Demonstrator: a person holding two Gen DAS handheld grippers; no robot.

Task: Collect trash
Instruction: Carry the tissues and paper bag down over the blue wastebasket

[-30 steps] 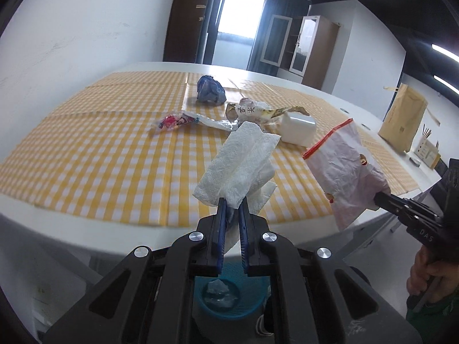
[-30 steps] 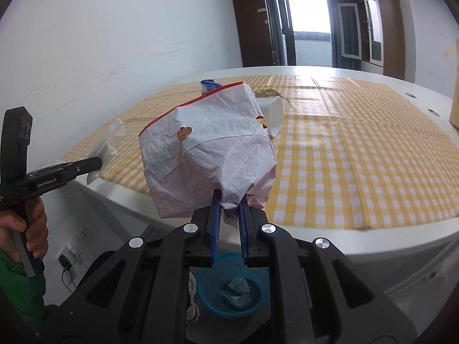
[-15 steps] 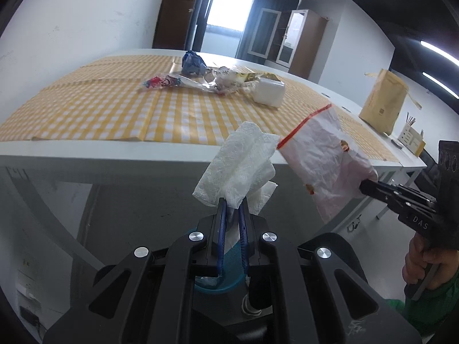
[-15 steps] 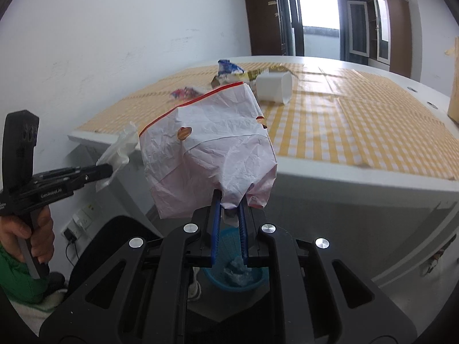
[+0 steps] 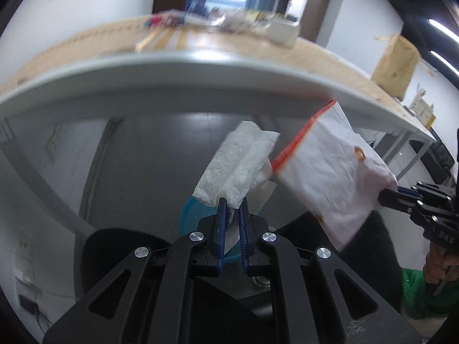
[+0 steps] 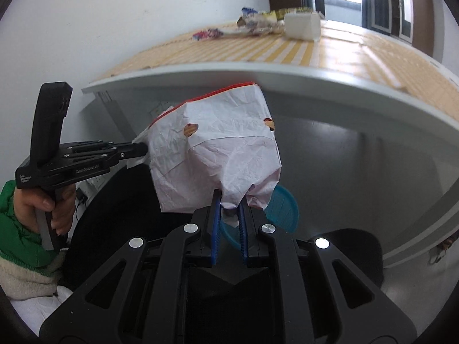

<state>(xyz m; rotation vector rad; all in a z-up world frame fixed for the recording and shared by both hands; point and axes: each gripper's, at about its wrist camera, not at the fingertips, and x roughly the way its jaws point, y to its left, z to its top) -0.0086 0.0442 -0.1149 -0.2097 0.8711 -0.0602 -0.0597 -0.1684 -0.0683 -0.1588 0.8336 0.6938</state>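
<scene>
Left hand-held gripper [image 5: 231, 206] pinches tissue [image 5: 236, 163] — right hand-held gripper [image 6: 229, 203] pinches bag [image 6: 218, 154].

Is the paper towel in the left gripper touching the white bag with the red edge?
Cannot tell. In the left wrist view the paper towel meets the white bag at its red corner, but that may be overlap only.

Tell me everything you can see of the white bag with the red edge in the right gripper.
The white bag looks like thin, crinkled paper or plastic, puffed and creased, with a red strip along its top edge and small orange-brown cutouts or marks near that edge. The right gripper is shut on its bunched lower end, so it stands up from the fingers. It hangs in the air below the table edge, above the blue bin. In the left wrist view its red corner sits beside the paper towel; contact is unclear.
</scene>
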